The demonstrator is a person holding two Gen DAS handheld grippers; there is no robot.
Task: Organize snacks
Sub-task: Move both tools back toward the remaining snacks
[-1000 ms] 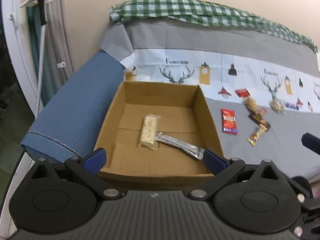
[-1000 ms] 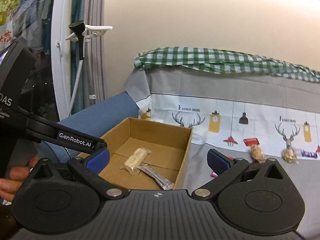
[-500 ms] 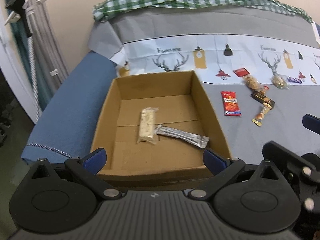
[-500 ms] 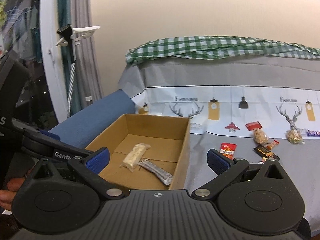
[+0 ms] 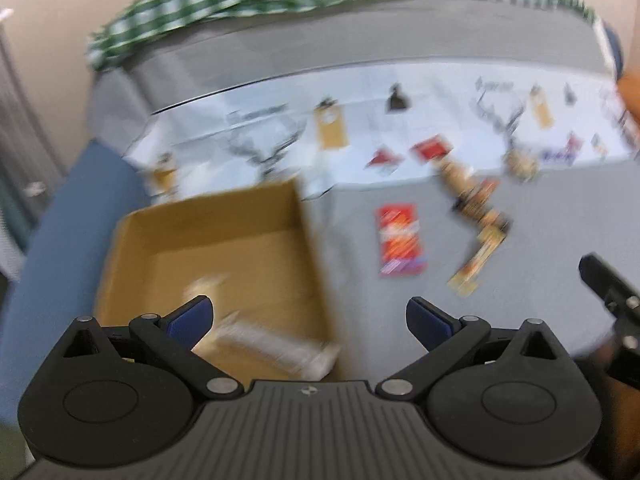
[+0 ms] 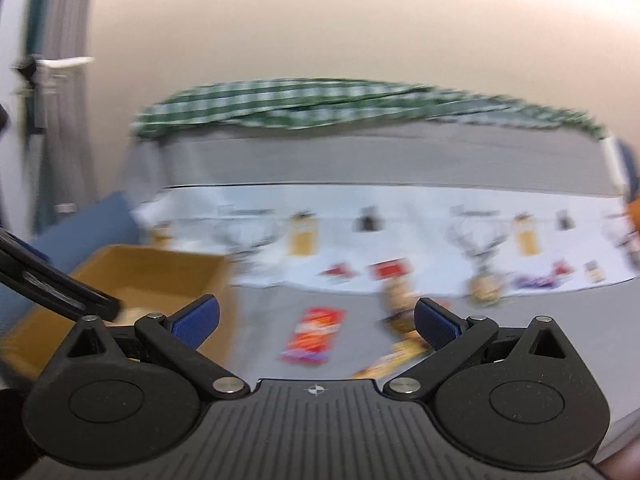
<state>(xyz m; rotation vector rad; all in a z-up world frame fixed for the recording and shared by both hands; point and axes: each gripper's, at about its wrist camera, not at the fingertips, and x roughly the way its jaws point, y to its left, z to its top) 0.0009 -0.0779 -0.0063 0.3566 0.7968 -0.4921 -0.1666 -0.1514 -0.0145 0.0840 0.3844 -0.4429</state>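
Left wrist view, blurred: you are holding the left gripper (image 5: 307, 314) w/ its jaws standing wide apart and nothing between them. It is hanging over the right wall of the box (image 5: 160, 236), which is sitting on the grey cover (image 5: 360, 300). Inside the box a pale bar (image 5: 206, 284) and a silver bar (image 5: 276, 346) are lying near the front. The red packet (image 5: 398, 240) is lying on the cover, right of the box, apart from it. A yellow bar (image 5: 478, 260) and other small snacks are lying further right.

Right wrist view, also blurred: your right gripper (image 6: 316, 320) is spread wide too, holding nothing. The red packet (image 6: 314, 334) is showing between its fingers, on the cover. The box (image 6: 152, 268) is at the left, the yellow bar (image 6: 394, 356) by the right finger.
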